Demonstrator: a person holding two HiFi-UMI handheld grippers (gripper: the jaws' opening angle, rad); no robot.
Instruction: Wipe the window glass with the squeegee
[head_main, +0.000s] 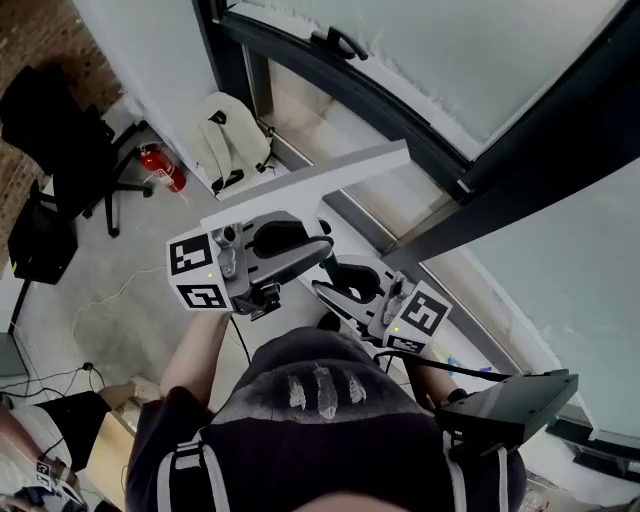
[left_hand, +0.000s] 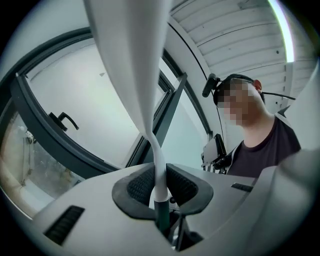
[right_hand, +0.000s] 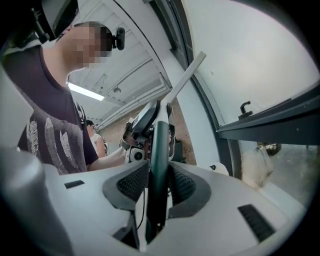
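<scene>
Squeegee (head_main: 310, 180) clamped in both tongs: left tongs (left_hand: 159, 187) on white neck (left_hand: 159, 167), right tongs (right_hand: 159, 182) on green handle (right_hand: 158, 145). Wide end beyond left tongs, seemingly short of window glass (head_main: 470, 60). Risk: thin neck twists in pads, edge meets glass tilted, streaks.

Grey floor (head_main: 90, 260), black chair (head_main: 55, 120), red extinguisher (head_main: 163, 168), dark-framed windows (head_main: 480, 60)

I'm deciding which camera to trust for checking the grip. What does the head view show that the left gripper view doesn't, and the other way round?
Head view only: the red fire extinguisher, white backpack and office chair on the floor.
Left gripper view only: the pads of the left hand-held gripper pressing the squeegee at its white neck, and a ceiling light strip.
Both: the squeegee's wide blade and the window handle.
</scene>
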